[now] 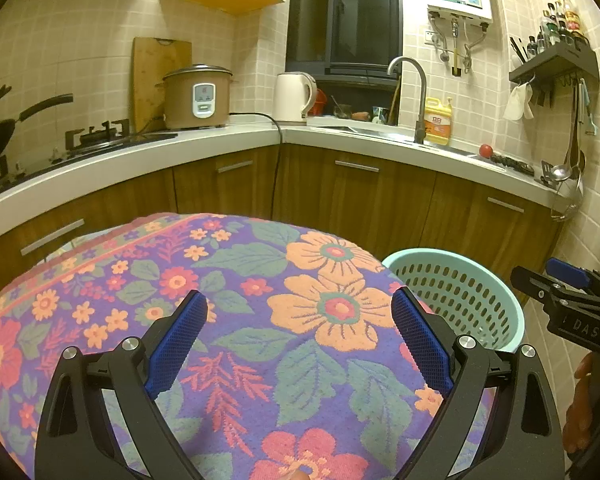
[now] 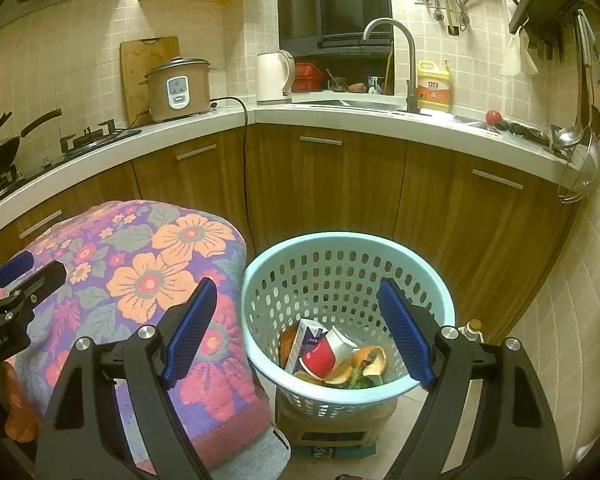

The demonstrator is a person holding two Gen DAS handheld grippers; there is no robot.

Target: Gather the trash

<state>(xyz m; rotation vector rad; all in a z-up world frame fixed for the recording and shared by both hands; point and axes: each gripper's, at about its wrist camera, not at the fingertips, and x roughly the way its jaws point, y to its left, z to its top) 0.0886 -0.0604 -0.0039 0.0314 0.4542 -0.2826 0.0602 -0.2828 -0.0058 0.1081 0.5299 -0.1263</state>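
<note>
A light blue perforated basket (image 2: 340,252) stands to the right of a table covered with a floral cloth (image 2: 148,264). Inside it lie a red and white paper cup (image 2: 328,350), a small carton (image 2: 306,338) and orange peels (image 2: 370,360). My right gripper (image 2: 300,332) is open and empty, held above the basket's left side. My left gripper (image 1: 300,340) is open and empty over the floral cloth (image 1: 228,304). The basket (image 1: 456,292) shows at the right in the left wrist view, with the right gripper (image 1: 564,292) beyond it.
The basket sits on a brown box (image 2: 332,420) on the tiled floor. Wooden cabinets (image 2: 324,184) and a white L-shaped counter (image 2: 340,118) with a rice cooker (image 2: 178,88), kettle (image 2: 274,76), sink tap (image 2: 396,56) and wok (image 2: 0,148) stand behind.
</note>
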